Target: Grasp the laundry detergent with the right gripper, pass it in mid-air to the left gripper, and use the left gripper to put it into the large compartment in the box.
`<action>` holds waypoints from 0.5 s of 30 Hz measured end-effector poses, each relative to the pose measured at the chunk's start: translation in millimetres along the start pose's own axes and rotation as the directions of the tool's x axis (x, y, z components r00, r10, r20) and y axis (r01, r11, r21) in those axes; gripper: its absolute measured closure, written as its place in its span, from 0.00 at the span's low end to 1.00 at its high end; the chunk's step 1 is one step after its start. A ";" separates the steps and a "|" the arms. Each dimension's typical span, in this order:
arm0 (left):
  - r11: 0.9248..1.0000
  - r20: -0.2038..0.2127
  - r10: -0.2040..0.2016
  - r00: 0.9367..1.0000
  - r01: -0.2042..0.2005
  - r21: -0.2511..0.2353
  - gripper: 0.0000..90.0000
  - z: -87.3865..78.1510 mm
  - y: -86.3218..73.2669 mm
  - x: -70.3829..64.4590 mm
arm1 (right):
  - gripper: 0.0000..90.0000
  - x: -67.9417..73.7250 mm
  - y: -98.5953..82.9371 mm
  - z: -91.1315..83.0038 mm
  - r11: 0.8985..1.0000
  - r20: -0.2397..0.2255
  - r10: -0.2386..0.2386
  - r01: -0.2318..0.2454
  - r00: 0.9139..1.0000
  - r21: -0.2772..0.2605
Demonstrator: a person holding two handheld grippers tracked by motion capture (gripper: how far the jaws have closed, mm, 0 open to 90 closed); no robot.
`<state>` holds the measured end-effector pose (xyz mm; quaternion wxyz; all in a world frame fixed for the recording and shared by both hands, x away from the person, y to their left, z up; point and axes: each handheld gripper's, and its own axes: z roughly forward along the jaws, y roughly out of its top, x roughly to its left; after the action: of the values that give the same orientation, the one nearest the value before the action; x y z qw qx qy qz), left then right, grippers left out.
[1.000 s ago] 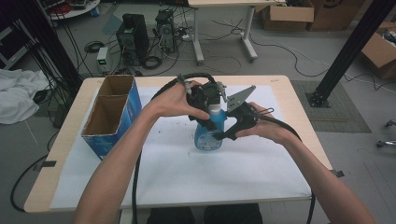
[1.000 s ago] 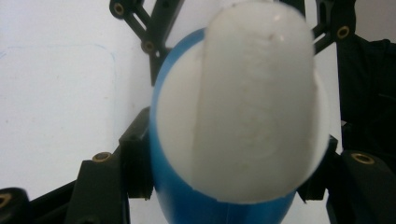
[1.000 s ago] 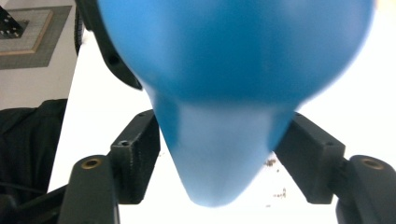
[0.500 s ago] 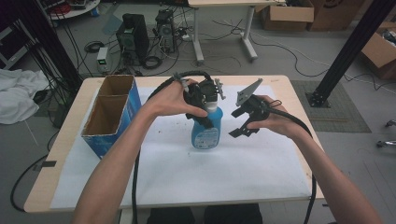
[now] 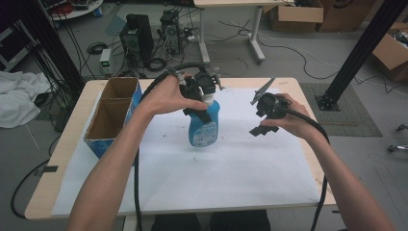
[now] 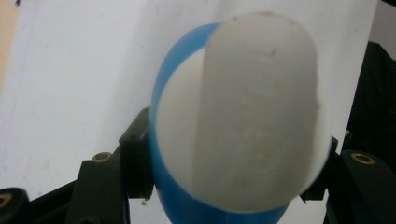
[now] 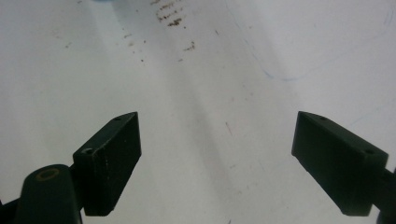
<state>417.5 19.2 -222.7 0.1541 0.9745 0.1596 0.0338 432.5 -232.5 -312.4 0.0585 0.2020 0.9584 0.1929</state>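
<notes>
A blue spray bottle [image 5: 203,126] with a white top stands upright on the white paper sheet [image 5: 231,168] near the table's middle. My left gripper [image 5: 199,91] is shut on its neck from above; in the left gripper view the white cap [image 6: 252,126] sits between the black jaws, with the blue body [image 6: 187,205] below it. My right gripper [image 5: 262,115] hovers to the right of the bottle, apart from it. Its jaws stand wide open over bare paper in the right gripper view [image 7: 217,158], with nothing between them.
An open cardboard box with blue sides [image 5: 113,115] stands at the table's left. The wooden table edge [image 5: 43,192] frames the paper. Small brown crumbs [image 7: 170,18] lie on the paper. Black cables trail from both grippers toward the person.
The right gripper has let go of the bottle and moved off to the right, its jaws now open. The left gripper keeps holding the bottle, which has shifted slightly.
</notes>
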 end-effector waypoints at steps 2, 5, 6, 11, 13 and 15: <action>0.999 -0.012 -0.041 0.999 0.041 0.006 0.42 -7.3 -3.1 3.3 | 0.18 -1.5 -1.4 0.2 1.000 0.004 0.010 -0.010 1.000 0.015; 0.993 -0.029 -0.119 0.992 0.119 0.014 0.42 -18.1 -8.9 9.7 | 0.18 -3.8 -4.1 -0.4 0.999 0.034 0.026 -0.027 0.999 0.041; 0.989 -0.033 -0.149 0.988 0.150 0.014 0.42 -21.8 -11.4 12.2 | 0.18 -4.7 -5.0 -0.8 0.998 0.041 0.037 -0.039 0.998 0.049; 0.957 -0.062 -0.288 0.956 0.290 0.022 0.42 -40.7 -21.7 23.6 | 0.18 -7.3 -8.1 -3.3 0.997 0.054 0.059 -0.062 0.997 0.055; 0.941 -0.078 -0.335 0.939 0.337 0.020 0.42 -48.7 -25.6 26.8 | 0.18 -7.7 -8.6 -4.0 0.996 0.060 0.060 -0.064 0.996 0.059; 0.929 -0.096 -0.365 0.926 0.369 0.023 0.43 -56.0 -28.6 29.0 | 0.19 -8.4 -9.3 -4.1 0.996 0.062 0.062 -0.066 0.996 0.066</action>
<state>430.0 70.5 -177.9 0.1304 0.9279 0.3463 0.0449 435.9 -245.2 -312.1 0.0739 0.2404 0.9552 0.1559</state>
